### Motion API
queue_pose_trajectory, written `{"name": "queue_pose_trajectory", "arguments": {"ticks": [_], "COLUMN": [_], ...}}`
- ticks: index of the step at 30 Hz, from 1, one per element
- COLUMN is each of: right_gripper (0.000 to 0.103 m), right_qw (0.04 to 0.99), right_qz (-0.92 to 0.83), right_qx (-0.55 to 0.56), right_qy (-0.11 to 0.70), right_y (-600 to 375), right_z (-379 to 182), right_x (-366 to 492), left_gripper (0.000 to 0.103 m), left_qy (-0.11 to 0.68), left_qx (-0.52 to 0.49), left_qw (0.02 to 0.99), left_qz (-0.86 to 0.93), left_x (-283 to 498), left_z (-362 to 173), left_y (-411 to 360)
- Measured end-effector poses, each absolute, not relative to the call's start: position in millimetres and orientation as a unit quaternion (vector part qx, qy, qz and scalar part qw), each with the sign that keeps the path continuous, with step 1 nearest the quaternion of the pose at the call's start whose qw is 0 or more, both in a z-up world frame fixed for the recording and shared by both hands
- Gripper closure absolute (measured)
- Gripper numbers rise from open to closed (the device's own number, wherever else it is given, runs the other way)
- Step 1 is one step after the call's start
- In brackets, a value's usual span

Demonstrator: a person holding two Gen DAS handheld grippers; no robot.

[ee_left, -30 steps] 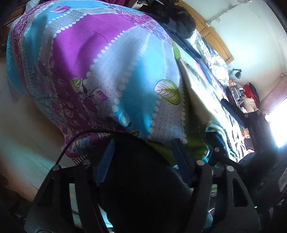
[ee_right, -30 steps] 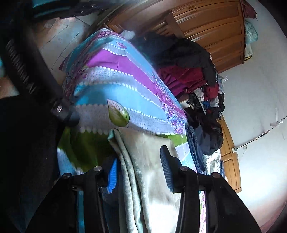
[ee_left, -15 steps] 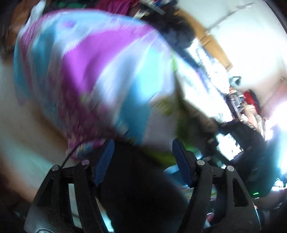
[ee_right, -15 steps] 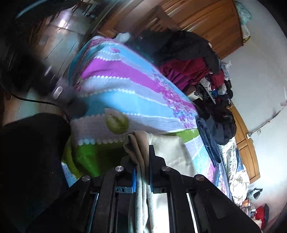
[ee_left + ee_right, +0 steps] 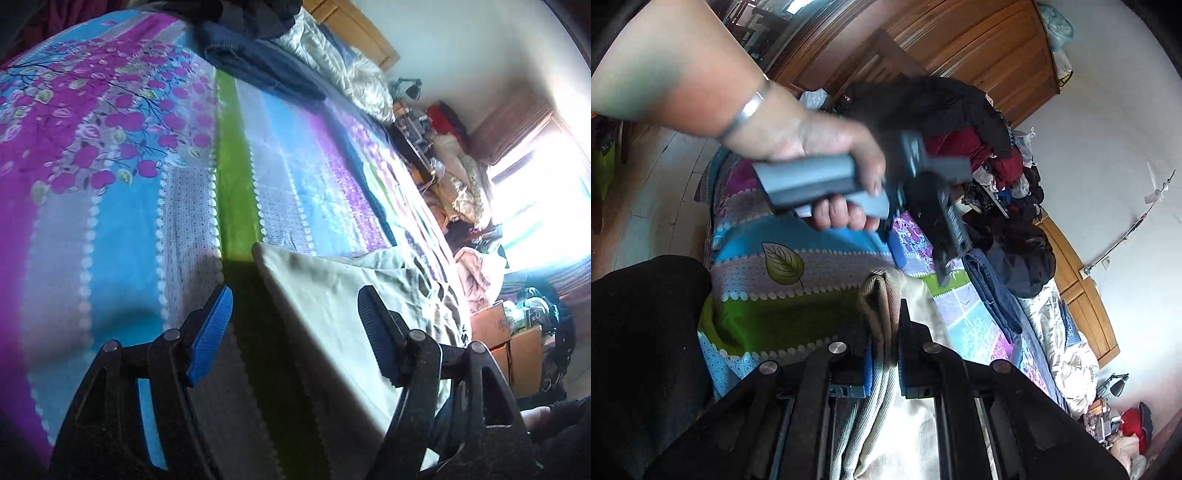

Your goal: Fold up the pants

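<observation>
Your right gripper (image 5: 884, 343) is clamped on the pants (image 5: 912, 424): its two blue pads are pressed together on a bunched fold of the cream, ribbed fabric, which sticks up past the fingertips and trails back beneath the tool. The pants lie on the bed sheet (image 5: 122, 221) (a patterned sheet in purple, blue, grey and green bands), with one straight edge running along the green band.

Your left gripper (image 5: 295, 328) is spread wide and holds nothing. Its blue left pad sits over the grey and green bands; its right pad sits over the cream cloth, with the edge of the pants lying between the two fingers. Whether the pads touch the fabric cannot be told.

In the right wrist view, your left hand (image 5: 820, 147) grips the grey handle of the left tool above the sheet, a metal bangle (image 5: 748, 109) at the wrist.

Folded dark blue jeans (image 5: 258, 62) lie further along the bed, well apart from the pants, beside a pile of dark clothes (image 5: 942, 110)
</observation>
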State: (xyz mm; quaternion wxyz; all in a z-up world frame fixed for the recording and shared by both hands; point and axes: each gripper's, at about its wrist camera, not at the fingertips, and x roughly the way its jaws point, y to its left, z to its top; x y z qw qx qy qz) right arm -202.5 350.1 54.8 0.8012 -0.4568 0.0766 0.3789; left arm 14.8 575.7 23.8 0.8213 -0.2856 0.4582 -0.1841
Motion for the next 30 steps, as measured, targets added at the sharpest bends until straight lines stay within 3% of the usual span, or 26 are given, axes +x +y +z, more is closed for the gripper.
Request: {"name": "queue_pose_trajectory", "arguments": {"ticks": [4, 6, 8, 11, 17, 23, 30], "right_gripper": [0.092, 0.092, 0.092, 0.092, 0.093, 0.093, 0.093], "right_qw": [0.807, 0.809, 0.81, 0.815, 0.831, 0.885, 0.944], "right_qz": [0.381, 0.383, 0.385, 0.385, 0.39, 0.341, 0.198], "right_qx": [-0.444, -0.438, -0.431, -0.422, -0.379, -0.271, -0.048], "right_qy": [0.081, 0.087, 0.093, 0.099, 0.117, 0.166, 0.259], "right_y": [342, 339, 338, 337, 322, 234, 26], "right_z": [64, 68, 72, 76, 95, 138, 155], "right_x": [-201, -200, -200, -195, -191, -168, -142], "left_gripper": [0.034, 0.044, 0.08, 0.093, 0.096, 0.097, 0.095], "left_qy": [0.483, 0.471, 0.459, 0.463, 0.439, 0.372, 0.341], "left_qx": [-0.276, -0.278, -0.285, -0.247, -0.244, -0.264, -0.231], "left_qw": [0.807, 0.81, 0.81, 0.82, 0.84, 0.865, 0.851], "left_qz": [-0.2, -0.212, -0.227, -0.226, -0.206, -0.209, -0.326], "left_x": [26, 23, 28, 33, 32, 33, 60], "left_z": [1, 6, 14, 19, 38, 113, 194], "left_y": [567, 568, 570, 564, 557, 510, 325]}}
